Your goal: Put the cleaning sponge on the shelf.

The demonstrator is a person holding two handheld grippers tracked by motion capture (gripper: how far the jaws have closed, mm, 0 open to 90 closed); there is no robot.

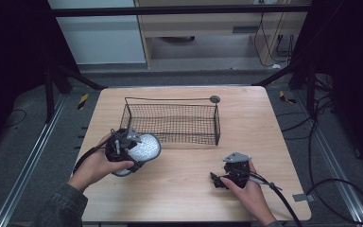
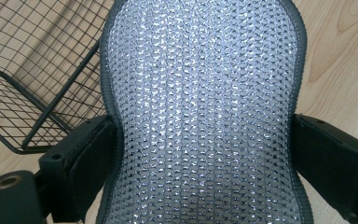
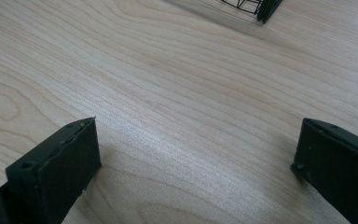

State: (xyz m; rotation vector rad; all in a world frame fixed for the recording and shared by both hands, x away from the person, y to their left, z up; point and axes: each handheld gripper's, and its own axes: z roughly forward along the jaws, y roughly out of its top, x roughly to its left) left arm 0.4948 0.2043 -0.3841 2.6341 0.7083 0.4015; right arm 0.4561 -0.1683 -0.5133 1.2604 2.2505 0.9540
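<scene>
The left gripper [image 1: 131, 150] has its 2 jaws clamped on the waist of a silver mesh pad [image 2: 205, 116], a sparkly woven piece with a dark bound edge, held above the wooden table [image 1: 189, 189] just beside the near left corner of the black wire basket [image 1: 172, 124]. The step in hand looks like carrying the pad into that basket. To do it well, lift enough for the drooping far end to pass over the basket's rim, move it above the middle, then lower before letting go. The right gripper [image 1: 220, 181] rests on the table, jaws apart and holding nothing, well clear of the path.
</scene>
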